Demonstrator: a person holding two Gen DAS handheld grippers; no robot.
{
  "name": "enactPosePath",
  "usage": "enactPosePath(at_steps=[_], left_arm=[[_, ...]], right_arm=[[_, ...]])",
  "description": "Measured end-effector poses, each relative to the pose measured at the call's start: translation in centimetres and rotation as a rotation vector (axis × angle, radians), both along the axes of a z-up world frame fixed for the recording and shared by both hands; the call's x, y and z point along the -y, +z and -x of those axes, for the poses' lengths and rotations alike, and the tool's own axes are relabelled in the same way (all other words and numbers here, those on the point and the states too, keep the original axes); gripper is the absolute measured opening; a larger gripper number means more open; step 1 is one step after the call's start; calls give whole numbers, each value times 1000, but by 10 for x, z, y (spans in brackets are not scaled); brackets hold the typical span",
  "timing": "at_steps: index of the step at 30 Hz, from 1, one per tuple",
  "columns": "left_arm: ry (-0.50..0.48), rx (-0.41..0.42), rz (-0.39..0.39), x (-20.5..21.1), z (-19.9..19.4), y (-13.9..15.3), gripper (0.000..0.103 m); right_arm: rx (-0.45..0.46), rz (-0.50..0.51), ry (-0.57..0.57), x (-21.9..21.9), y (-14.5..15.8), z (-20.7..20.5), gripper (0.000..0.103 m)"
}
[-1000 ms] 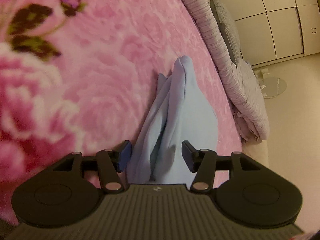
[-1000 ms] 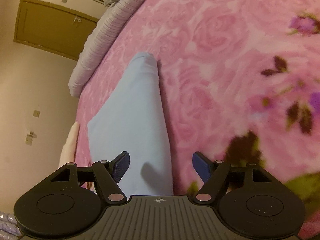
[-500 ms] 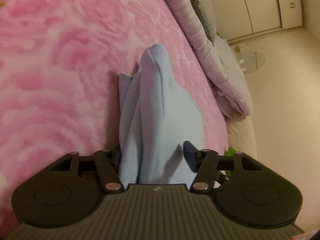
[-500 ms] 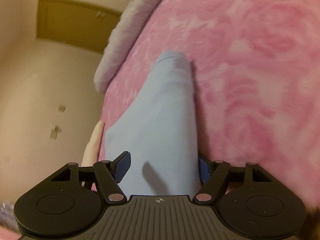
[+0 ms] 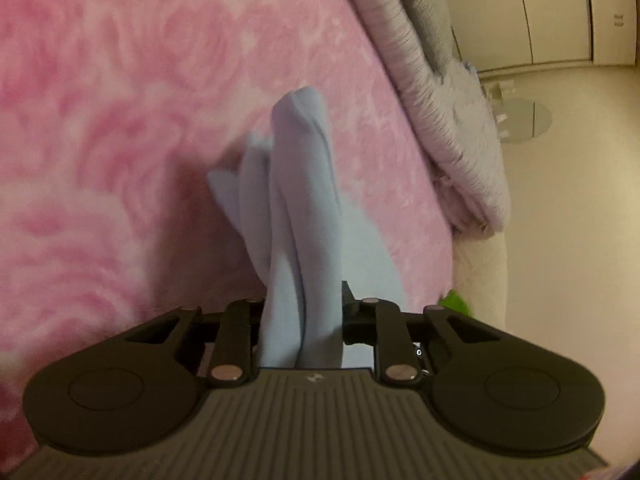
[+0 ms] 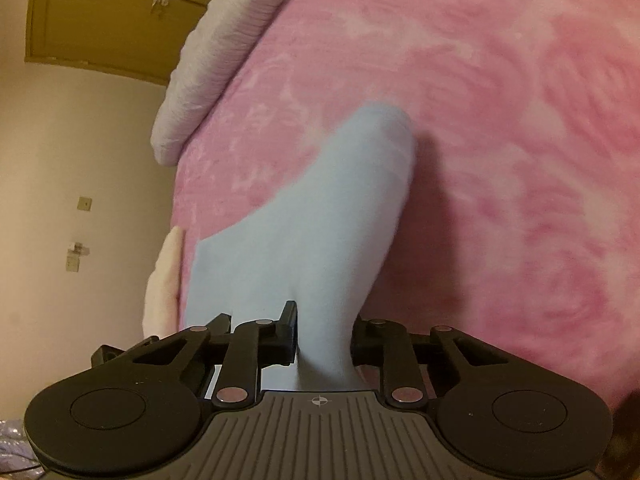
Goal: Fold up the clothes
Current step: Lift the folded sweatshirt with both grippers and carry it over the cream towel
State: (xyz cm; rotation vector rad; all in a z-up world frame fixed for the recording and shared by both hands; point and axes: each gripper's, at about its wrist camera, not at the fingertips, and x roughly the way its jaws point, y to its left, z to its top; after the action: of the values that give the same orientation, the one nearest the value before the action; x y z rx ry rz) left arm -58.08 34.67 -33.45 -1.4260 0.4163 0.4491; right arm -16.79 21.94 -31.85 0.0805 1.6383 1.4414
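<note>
A light blue garment (image 5: 304, 208) lies on a pink floral blanket (image 5: 100, 140), bunched into long folds. My left gripper (image 5: 302, 316) is shut on its near edge, with cloth pinched between the fingers. In the right wrist view the same light blue garment (image 6: 320, 220) rises smooth from the blanket (image 6: 520, 140). My right gripper (image 6: 324, 336) is shut on its near edge. Both fingertip pairs are mostly hidden by cloth.
A rolled lilac-grey quilt (image 5: 440, 92) lies along the bed's far edge, and shows in the right wrist view (image 6: 212, 52) too. Beyond it are white wardrobe doors (image 5: 532, 12) and beige floor. A brown door (image 6: 100, 24) is on the wall.
Both grippers went from open, astride the garment's edge, to shut on it. The cloth is now drawn up into a ridge toward each gripper.
</note>
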Motion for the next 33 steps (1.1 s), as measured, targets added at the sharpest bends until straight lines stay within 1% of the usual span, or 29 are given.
enactPosePath(at_steps=[4,6,8,10,11,15,18,20,23,25,28,30,33], left_arm=[[11,5,21,-19,36,63,18],[14,4,23,-31,57,97,18],[15,0,20,-43,80,132,18],[14,-8,0,-56,100,163,18],[19,-13,-14,-62,109,175,18],[72,-28,-59,-74,147,210,18],[159,-36,-74,-68,174,224,19],[230,-42,-101,-60,195,235,19],[326,-39,-123,-47,225,244,19],[374,-48,-129,-42,246,247,19],[411,-66,-121,-44,273,247,19],[417,-64,-112,-50,290,244,19],[403,-73,-102,-77,327,235,19]], right_arm=[[7,4,3,-19,65,30,22],[2,3,-9,-28,100,54,22],[-11,-2,-21,-42,129,84,22],[-30,-15,-20,-53,150,108,22],[-40,-21,-17,-59,160,119,22],[-36,-60,51,-89,184,157,22],[-25,-92,127,-113,198,182,22],[-31,-119,191,-128,202,198,22],[-55,-163,276,-140,200,221,22],[-68,-178,315,-148,197,239,22],[-70,-170,343,-155,195,269,22],[-72,-164,352,-163,191,290,22],[-71,-155,349,-181,181,327,22]])
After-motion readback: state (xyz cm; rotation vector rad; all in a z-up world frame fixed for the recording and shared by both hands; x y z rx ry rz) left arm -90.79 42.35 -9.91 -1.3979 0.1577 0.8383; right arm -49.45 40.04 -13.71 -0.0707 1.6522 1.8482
